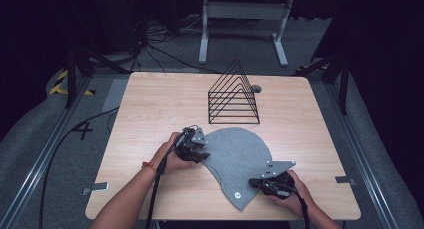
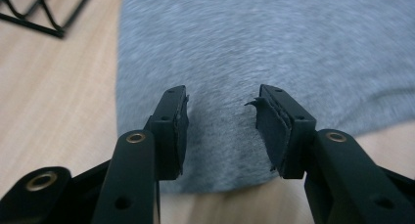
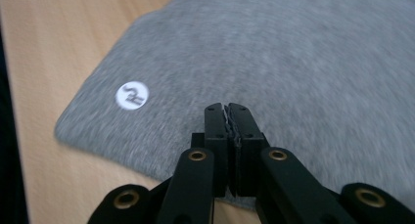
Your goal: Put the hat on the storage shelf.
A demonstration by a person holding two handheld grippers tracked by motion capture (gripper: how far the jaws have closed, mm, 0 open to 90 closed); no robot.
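Cloth [image 1: 239, 159] flat before the wire rack [image 1: 234, 96]; right tool [image 1: 266, 184] pinches its edge, left tool [image 1: 196, 151] spread, grasp pending.

A small white round label [image 3: 132, 95] near the corner of the grey cloth [image 3: 293, 62] carries dark letters, seemingly "RS". A dark "4" [image 1: 83, 130] is marked on the floor beside the tabletop's left edge.

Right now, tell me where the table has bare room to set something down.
Bare wood lies left of the wire rack, and along the right edge beyond the grey cloth. The near middle is crowded: cloth, left tool, right tool.
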